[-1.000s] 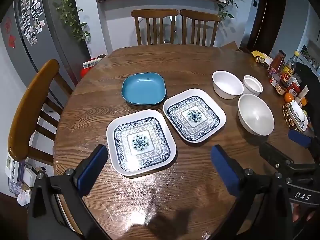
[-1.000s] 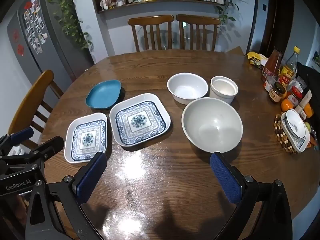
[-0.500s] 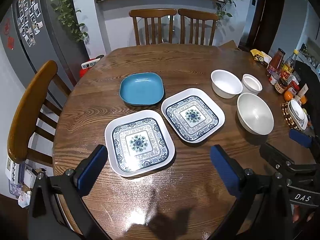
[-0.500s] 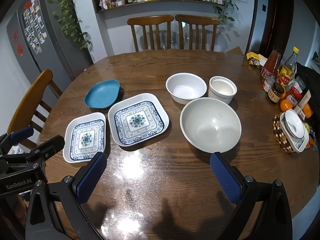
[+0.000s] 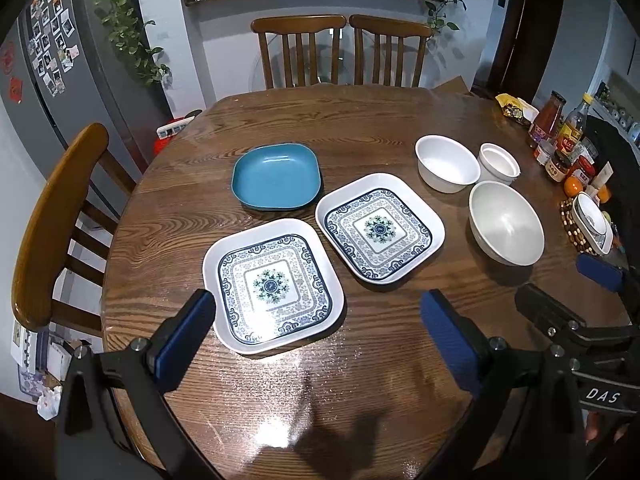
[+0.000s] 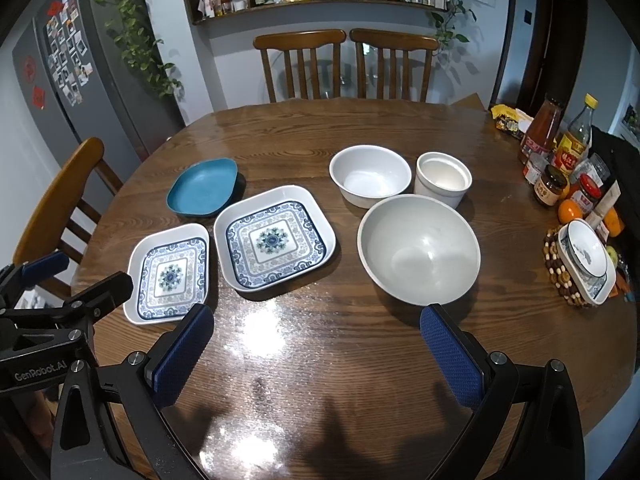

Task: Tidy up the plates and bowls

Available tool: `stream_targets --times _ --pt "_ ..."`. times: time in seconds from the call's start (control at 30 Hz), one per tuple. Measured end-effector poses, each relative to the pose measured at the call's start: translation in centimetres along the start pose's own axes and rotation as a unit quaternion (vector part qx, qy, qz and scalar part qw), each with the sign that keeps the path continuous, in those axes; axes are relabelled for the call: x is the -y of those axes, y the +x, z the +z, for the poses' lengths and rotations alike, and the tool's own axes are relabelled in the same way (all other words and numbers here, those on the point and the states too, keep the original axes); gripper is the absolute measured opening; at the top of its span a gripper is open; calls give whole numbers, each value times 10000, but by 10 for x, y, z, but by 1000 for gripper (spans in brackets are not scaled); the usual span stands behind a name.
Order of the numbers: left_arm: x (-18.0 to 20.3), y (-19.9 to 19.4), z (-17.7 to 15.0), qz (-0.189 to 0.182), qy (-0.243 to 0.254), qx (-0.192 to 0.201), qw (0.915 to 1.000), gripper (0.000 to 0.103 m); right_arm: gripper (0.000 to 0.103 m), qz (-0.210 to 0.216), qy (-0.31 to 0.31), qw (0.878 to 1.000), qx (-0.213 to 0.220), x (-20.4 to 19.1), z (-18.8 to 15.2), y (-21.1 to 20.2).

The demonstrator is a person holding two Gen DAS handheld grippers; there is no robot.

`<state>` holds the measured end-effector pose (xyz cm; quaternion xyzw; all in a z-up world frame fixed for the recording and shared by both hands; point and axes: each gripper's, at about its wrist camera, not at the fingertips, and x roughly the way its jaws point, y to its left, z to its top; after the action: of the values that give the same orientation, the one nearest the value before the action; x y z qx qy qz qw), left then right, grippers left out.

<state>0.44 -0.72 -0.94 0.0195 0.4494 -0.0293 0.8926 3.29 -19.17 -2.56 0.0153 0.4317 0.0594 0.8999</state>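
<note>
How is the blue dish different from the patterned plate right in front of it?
The blue dish is plain, one solid colour; the patterned plate is white with blue ornament and a flower-like centre. The blue dish looks smaller than the patterned plate, and lies farther from the grippers. Both are squarish with rounded corners, empty, and flat on the wooden table.

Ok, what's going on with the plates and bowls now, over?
Left gripper open, empty. Right gripper open, empty. Three plates and three bowls on the table, none stacked. Nothing in the way.
</note>
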Motion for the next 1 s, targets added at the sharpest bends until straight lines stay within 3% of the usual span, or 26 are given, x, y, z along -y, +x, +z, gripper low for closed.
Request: stream_targets --times 1.0 --pt "1 4 1 -53 35 -25 10000 102 103 -13 -1 10000 -64 0 -3 7"
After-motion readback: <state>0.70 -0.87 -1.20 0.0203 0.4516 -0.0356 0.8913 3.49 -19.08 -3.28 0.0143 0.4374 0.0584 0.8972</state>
